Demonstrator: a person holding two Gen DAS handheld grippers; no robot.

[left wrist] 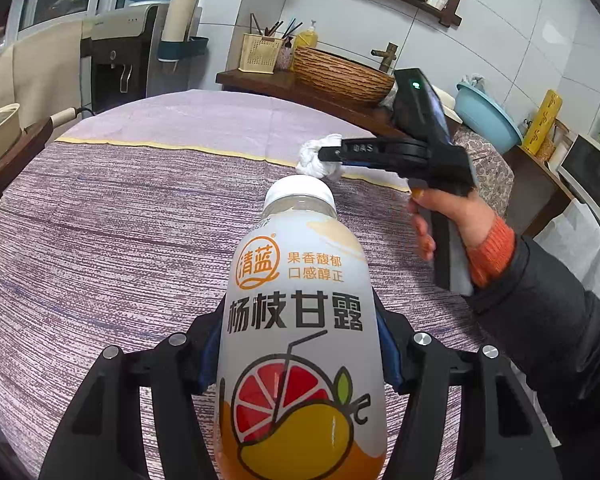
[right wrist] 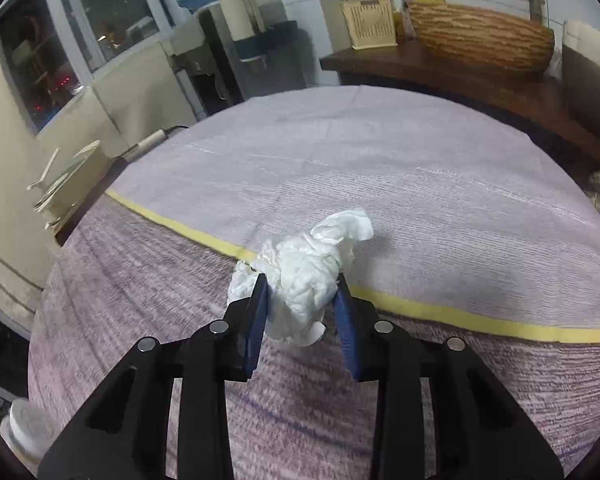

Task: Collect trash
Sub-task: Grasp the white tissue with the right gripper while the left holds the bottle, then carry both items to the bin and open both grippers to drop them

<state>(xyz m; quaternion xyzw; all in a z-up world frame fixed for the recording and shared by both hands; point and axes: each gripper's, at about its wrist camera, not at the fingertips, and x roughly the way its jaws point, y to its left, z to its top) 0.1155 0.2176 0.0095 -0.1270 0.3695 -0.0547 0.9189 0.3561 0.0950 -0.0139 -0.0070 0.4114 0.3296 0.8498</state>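
White tissue (right wrist: 304,280), crumpled, pinched between blue pads (right wrist: 256,320) of right gripper (right wrist: 300,292); jaws narrowed onto wad, part of it bulging above and below pads. Seen from left camera too: tissue (left wrist: 316,158) at tip of right gripper (left wrist: 332,152), held above purple striped cloth (left wrist: 120,240), near yellow stripe (left wrist: 160,145). Right hand (left wrist: 448,212) wrapped round handle, orange cuff showing at wrist.

Plastic bottle (left wrist: 300,320), white cap (left wrist: 300,192) pointing away, label printed with grapefruit and mango, clamped at its lower body in left gripper (left wrist: 300,344); jaws spread wide enough for bottle's width, pads pressed on both sides. Bottle lifted over cloth, cap just below tissue in left view. Same cap (right wrist: 28,424) peeking in at lower left corner of right view.

Beyond cloth: woven basket (left wrist: 340,74) on wooden counter (left wrist: 260,80), water dispenser (left wrist: 116,60) at left.
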